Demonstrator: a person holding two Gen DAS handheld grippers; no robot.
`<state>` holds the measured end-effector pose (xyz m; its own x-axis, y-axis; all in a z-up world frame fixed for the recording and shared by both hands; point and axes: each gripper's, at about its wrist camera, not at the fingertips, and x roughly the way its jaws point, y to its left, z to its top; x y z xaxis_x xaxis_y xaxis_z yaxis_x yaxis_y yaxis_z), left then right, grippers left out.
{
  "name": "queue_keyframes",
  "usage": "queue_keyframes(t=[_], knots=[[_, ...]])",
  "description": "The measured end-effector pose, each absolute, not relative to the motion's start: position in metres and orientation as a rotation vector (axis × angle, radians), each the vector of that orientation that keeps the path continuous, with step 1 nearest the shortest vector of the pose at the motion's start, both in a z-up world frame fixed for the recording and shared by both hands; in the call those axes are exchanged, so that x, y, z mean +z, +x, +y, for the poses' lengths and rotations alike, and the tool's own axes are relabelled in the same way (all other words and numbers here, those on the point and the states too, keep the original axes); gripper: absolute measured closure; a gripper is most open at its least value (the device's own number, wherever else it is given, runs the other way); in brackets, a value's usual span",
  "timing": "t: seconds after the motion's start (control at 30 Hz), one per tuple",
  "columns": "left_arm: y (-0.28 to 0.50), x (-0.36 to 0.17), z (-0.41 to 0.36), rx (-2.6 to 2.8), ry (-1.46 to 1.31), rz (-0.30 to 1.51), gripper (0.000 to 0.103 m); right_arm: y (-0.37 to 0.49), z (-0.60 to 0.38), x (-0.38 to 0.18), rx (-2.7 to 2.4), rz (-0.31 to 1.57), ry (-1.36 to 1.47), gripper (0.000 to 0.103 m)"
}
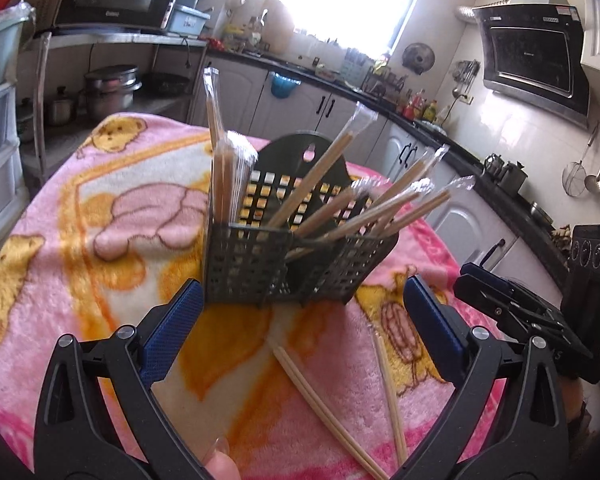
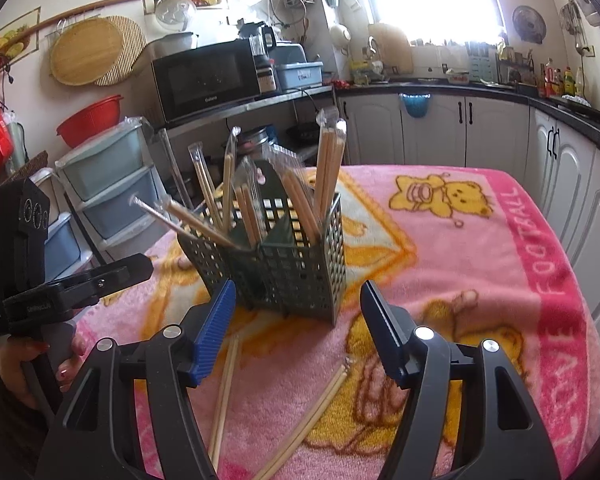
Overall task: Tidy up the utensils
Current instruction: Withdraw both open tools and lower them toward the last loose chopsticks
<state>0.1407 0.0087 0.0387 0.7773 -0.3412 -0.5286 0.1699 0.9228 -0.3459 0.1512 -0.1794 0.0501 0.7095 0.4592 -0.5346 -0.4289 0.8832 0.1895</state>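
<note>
A pink blanket with yellow bears covered the bench. In its middle stood a dark perforated holder, upright, with several compartments. Many wrapped chopsticks stood in it; some were upright on one side and the others leaned outward over the rim. The left gripper hovered just in front of the holder, its jaws wide apart and holding nothing. The right gripper was also near the holder, its jaws apart and empty too. In the left wrist view the right gripper appeared at the right edge. On the blanket, between the grippers and the holder, two loose pairs of bare chopsticks lay flat, well apart at their near ends.
</note>
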Motion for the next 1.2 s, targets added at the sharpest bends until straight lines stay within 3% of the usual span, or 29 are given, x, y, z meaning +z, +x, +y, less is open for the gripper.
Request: queue_keyframes(t=[0.87,1.2], knots=[[0.171,-0.028,0.002,-0.299,-0.358,0.833,0.011,0.159,-0.188,-0.012,0.446,0.795,0.055,0.041],[0.187,-0.052,-0.007,-0.349,-0.426,0.91,0.043,0.175,-0.19,-0.031,0.433,0.86,0.061,0.041]])
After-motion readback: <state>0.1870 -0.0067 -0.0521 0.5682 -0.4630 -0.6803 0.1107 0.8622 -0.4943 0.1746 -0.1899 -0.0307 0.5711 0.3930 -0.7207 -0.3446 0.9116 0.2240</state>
